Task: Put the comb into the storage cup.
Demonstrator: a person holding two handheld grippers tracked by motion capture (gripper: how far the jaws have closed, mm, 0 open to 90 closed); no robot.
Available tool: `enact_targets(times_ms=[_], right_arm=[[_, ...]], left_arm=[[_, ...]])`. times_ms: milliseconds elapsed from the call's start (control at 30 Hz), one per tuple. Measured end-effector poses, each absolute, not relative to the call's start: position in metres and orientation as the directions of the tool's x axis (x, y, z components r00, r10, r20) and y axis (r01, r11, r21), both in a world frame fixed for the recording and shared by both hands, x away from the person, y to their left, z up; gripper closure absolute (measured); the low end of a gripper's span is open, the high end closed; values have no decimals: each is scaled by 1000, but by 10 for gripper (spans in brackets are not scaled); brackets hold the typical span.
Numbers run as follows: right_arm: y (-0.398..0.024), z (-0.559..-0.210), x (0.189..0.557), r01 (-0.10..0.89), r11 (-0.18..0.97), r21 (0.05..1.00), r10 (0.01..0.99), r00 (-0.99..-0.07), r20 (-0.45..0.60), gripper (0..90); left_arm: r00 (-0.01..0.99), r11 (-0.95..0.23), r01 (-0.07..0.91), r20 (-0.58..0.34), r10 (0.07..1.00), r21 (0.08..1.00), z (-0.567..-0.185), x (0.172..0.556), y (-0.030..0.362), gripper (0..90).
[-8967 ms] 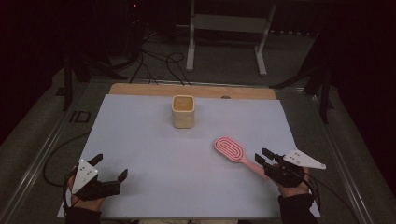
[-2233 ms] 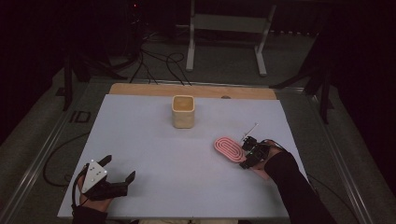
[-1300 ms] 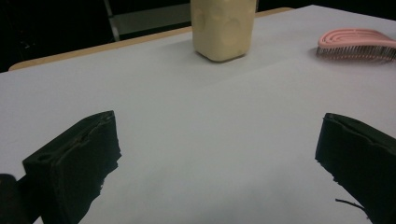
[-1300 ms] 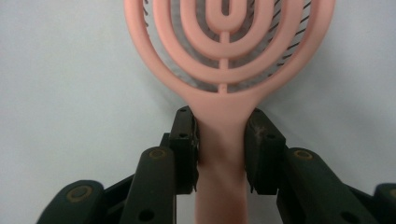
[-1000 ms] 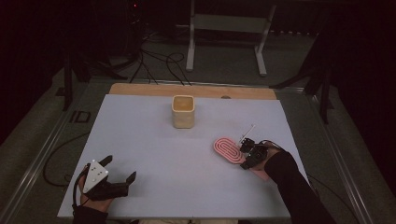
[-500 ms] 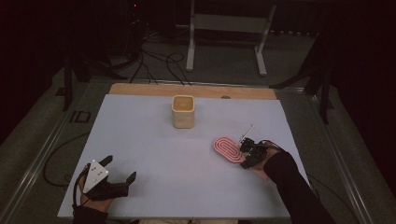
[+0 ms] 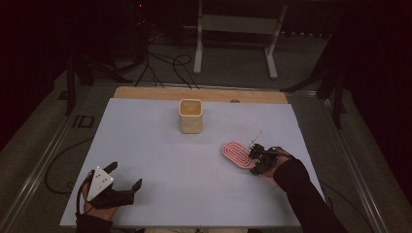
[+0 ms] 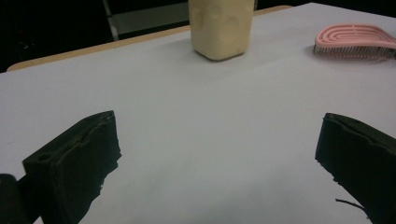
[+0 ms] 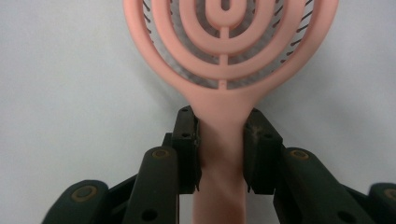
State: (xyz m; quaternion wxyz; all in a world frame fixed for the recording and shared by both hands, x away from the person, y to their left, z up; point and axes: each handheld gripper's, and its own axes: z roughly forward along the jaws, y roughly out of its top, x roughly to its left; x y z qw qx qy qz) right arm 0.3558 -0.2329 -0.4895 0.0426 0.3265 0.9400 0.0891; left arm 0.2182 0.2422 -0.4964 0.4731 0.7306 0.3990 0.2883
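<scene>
Pink plastic vented hairbrush (image 9: 224,56), lying flat on the white bench (image 7: 160,160) toward its right side, bristles down and looped back up. Clamped at the neck of the handle, just below the oval head, by the 2 black jaws of the right gripper (image 9: 223,149): pads pressed against both sides of the handle, seemingly so that the wide head stays free and the brush does not swing when lifted. Gripper pointed down onto the bench from above, a sensible approach for something lying this flat.

Left gripper (image 7: 124,182) resting near the front left corner of the bench, well apart from the brush, jaws spread wide with nothing but bare bench between them; probably parked out of the way.

Cream squarish cup (image 7: 190,115) standing upright toward the back middle of the bench, open mouth up, well apart from the brush; contents hard to judge, nothing seen rising above the rim. Likely destination for the brush, handle first.
</scene>
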Motion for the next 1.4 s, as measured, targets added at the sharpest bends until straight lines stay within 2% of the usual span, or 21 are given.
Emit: enact_targets(times_ms=[200,333,533,1000,1400], right_arm=[[-241,-491,349,638,718,276,665,-746,-5,699],[-242,-489,345,636,702,322,680,-732,-37,699],[-237,-475,339,616,660,430,694,-719,-35,699],[-225,-465,324,568,550,611,731,-682,-24,699],[-218,-464,316,514,511,689,745,-665,-57,699]], left_arm=[[515,-239,315,46,856,918,-497,219,242,1],[516,-241,316,47,855,918,-497,219,241,1],[517,-241,316,47,855,917,-497,219,241,2],[515,-241,318,46,856,917,-498,219,241,1],[513,-243,319,49,857,916,-498,219,241,2]])
